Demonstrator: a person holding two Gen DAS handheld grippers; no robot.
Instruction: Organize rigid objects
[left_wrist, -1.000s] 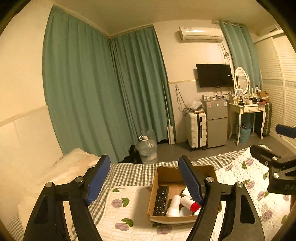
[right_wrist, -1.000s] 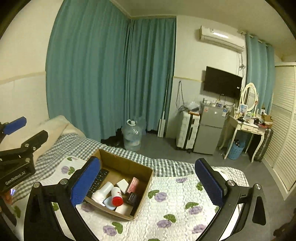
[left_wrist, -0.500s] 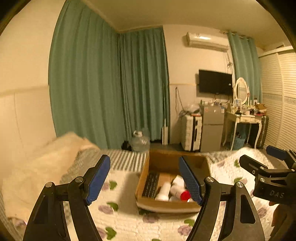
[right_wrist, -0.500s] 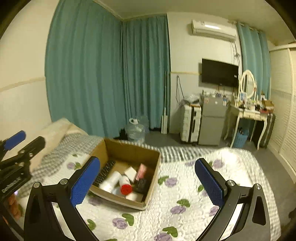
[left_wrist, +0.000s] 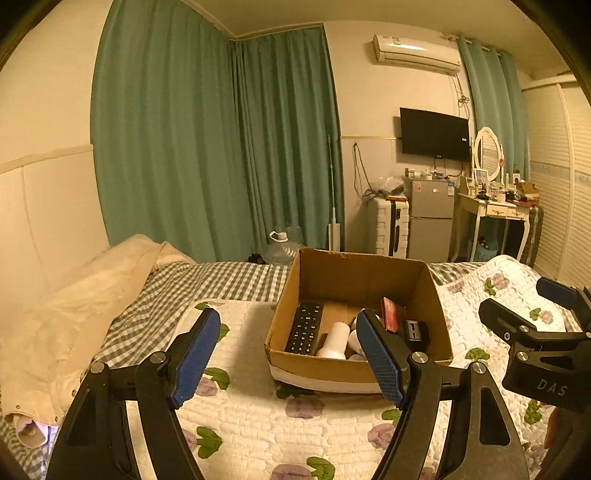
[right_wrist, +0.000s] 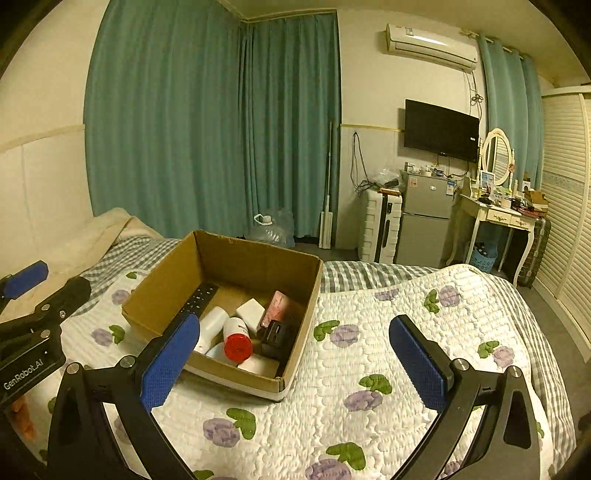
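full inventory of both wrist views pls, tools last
cardboard box: 1, brown, open, on the quilt
remote: 1, black, in box, along its left wall
red-capped bottle: 1, white, lying in box
pink packet: 1, leaning in box, right side
quilt: 1, white with purple flowers, on bed
water jug: 1, clear, floor by curtains
fridge: 1, grey, far wall
left tool: open, empty
right tool: open, empty

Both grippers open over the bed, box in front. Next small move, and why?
Probably ease the right gripper forward and down toward the red-capped white bottle in the brown cardboard box. Both it and the left gripper are open, empty and short of the box; the bottle lies nearest the right one's fingers.
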